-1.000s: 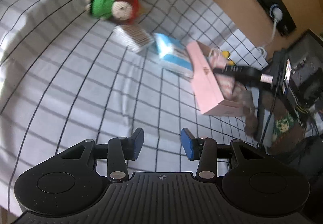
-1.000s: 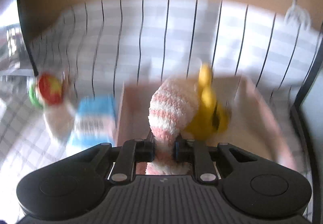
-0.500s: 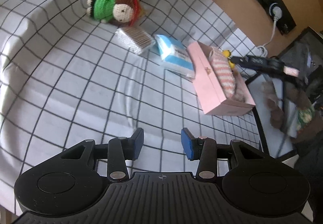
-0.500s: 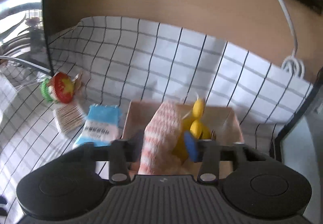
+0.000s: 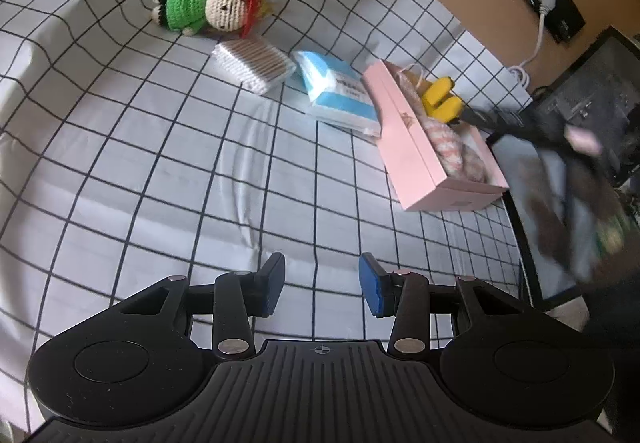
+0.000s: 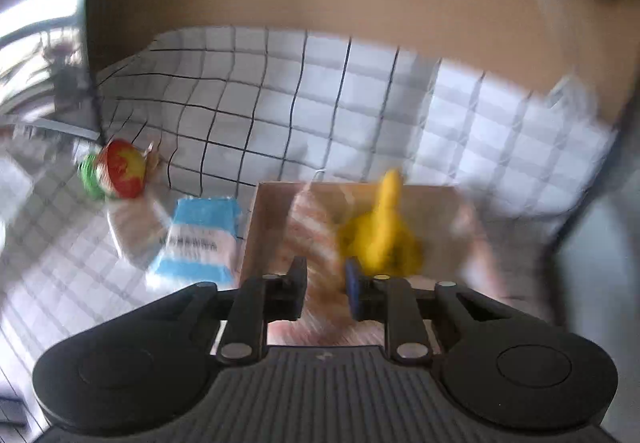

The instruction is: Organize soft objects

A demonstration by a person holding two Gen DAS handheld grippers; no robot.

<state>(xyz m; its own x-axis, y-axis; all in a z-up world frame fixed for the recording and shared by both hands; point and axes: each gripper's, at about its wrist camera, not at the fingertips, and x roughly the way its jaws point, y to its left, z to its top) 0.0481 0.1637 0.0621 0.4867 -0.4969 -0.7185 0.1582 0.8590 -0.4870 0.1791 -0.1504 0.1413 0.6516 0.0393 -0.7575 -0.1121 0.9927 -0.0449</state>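
Left wrist: striped sock (image 5: 454, 151) lies lengthwise along pink box (image 5: 412, 155) (both tools (image 5: 322, 285) empty, parted).

Pink box (image 6: 256, 227), striped sock (image 6: 316, 227), yellow toy (image 6: 380, 231)

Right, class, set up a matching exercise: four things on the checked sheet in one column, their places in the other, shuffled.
Things:
1. doll
2. striped sock
3. tissue pack
4. cotton swabs

Places:
A. inside the pink box
B. between doll and tissue pack
C. farthest from the box
D. right beside the box

Pairs: 1-C, 2-A, 3-D, 4-B
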